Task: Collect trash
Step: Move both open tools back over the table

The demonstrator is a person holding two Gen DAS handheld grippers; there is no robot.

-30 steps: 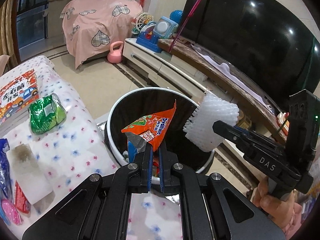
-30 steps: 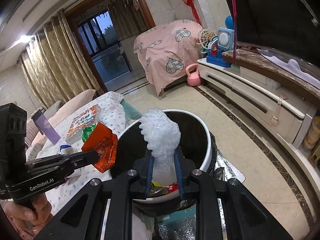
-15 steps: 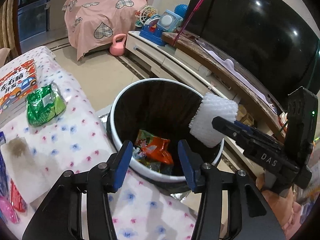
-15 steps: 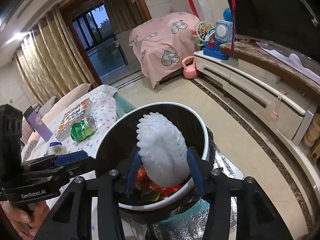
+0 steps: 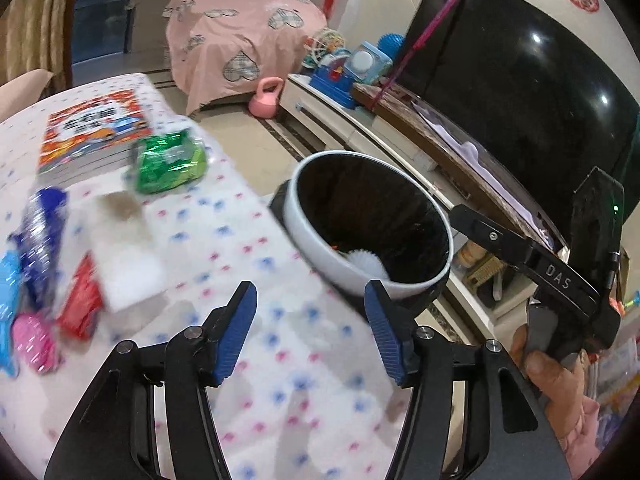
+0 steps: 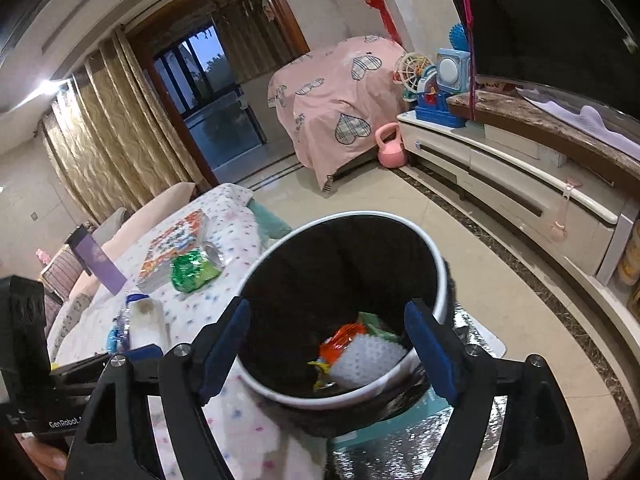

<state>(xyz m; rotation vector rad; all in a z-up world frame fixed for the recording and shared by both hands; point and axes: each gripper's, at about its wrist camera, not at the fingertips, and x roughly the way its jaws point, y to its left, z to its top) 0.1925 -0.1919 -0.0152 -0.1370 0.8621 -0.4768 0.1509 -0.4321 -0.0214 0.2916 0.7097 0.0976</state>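
Note:
The white-rimmed black bin [image 6: 436, 264] holds the white foam net [image 6: 368, 360] and an orange snack wrapper [image 6: 344, 338]. My right gripper [image 6: 328, 320] hangs over the bin's near rim, jaws opening, nothing between them. My left gripper [image 5: 308, 308] is over the dotted tablecloth [image 5: 248, 240], left of the bin [image 5: 320, 248], jaws opening and empty. The foam net [image 5: 364, 260] shows inside the bin. On the cloth lie a green wrapper [image 5: 170, 164], white tissue [image 5: 124, 252], red wrapper [image 5: 80, 300], blue wrapper [image 5: 40, 236] and pink wrapper [image 5: 34, 342].
A picture book [image 5: 96, 128] lies at the table's far end. A TV [image 5: 520, 80] on a long low cabinet [image 6: 520, 184] runs along the right. A pink kettlebell [image 6: 390, 148] and pink-covered furniture [image 6: 340, 92] stand beyond. A silver mat [image 6: 420, 452] lies under the bin.
Both grippers opened. The orange wrapper dropped from the left one and the foam net from the right one into the bin. The left gripper swung left over the table.

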